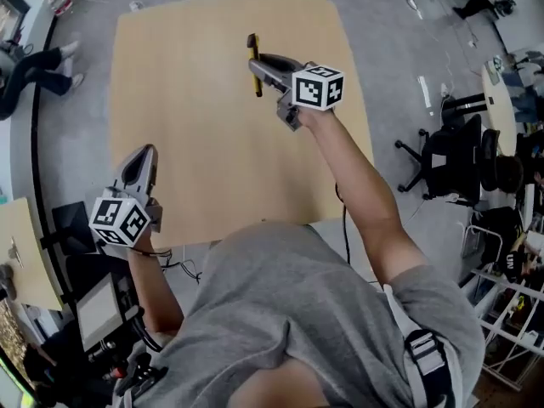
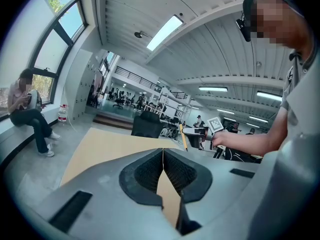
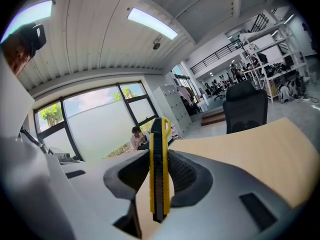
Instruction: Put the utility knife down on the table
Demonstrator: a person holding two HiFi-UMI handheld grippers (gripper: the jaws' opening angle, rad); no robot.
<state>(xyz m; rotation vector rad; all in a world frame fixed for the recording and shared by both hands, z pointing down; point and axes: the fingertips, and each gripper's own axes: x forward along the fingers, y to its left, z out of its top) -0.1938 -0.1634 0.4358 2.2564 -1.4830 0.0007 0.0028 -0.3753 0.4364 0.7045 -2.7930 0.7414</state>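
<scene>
The yellow-and-black utility knife [image 3: 159, 170] stands on edge, clamped between the ribbed dark pads of the right gripper [image 1: 255, 63]. Its lower end is cut off behind the jaws in the right gripper view. In the head view it is only a thin yellow-and-dark bar over the far part of the table, partly covered by the gripper body, and no view shows whether it touches the top. The left gripper [image 2: 163, 165] is held at the near left edge with its jaws closed together on nothing. The hand holding it is hidden behind its marker cube. The light wooden square table [image 1: 195, 151] carries nothing else that can be made out. It stands on a grey floor [image 1: 76, 126] in a large open office. Black office chairs [image 1: 455, 161] stand to the right, strip lights line the ribbed ceiling, and a seated person [image 2: 29, 113] is beside tall windows.
</scene>
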